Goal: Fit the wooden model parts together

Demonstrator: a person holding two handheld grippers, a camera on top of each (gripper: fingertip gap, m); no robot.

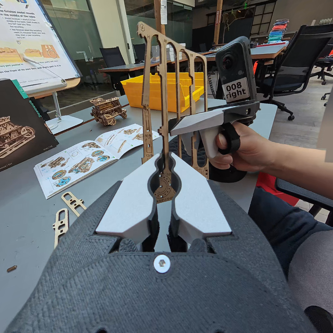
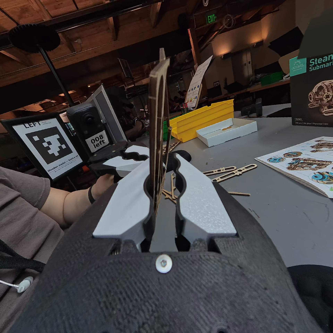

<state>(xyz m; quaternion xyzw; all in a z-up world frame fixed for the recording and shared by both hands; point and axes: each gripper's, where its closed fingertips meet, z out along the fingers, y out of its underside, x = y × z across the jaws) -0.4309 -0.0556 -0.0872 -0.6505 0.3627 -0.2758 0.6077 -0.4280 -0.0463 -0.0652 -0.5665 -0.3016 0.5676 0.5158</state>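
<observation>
A laser-cut wooden sheet (image 1: 164, 108) with several long parts still in its frame stands upright above the grey table (image 1: 27, 234). My left gripper (image 1: 165, 155) is shut on the sheet's lower end. My right gripper (image 1: 173, 126) comes in from the right at mid height. In the right wrist view the sheet (image 2: 156, 117) shows edge-on between that gripper's fingers (image 2: 163, 156), against the left finger, with a gap to the right one. The left gripper (image 2: 146, 159) shows behind it. Two loose wooden strips (image 1: 73, 201) (image 2: 234, 172) lie on the table.
An open instruction booklet (image 1: 86, 158) (image 2: 302, 165), a built wooden model (image 1: 108, 111), a yellow bin (image 1: 155, 93) (image 2: 203, 117), a white box tray (image 2: 227, 133) and the kit box (image 1: 18, 129) (image 2: 311, 100) stand around. Small wood offcuts (image 2: 171, 194) lie below the grippers. The tips of both grippers are at nearly the same place.
</observation>
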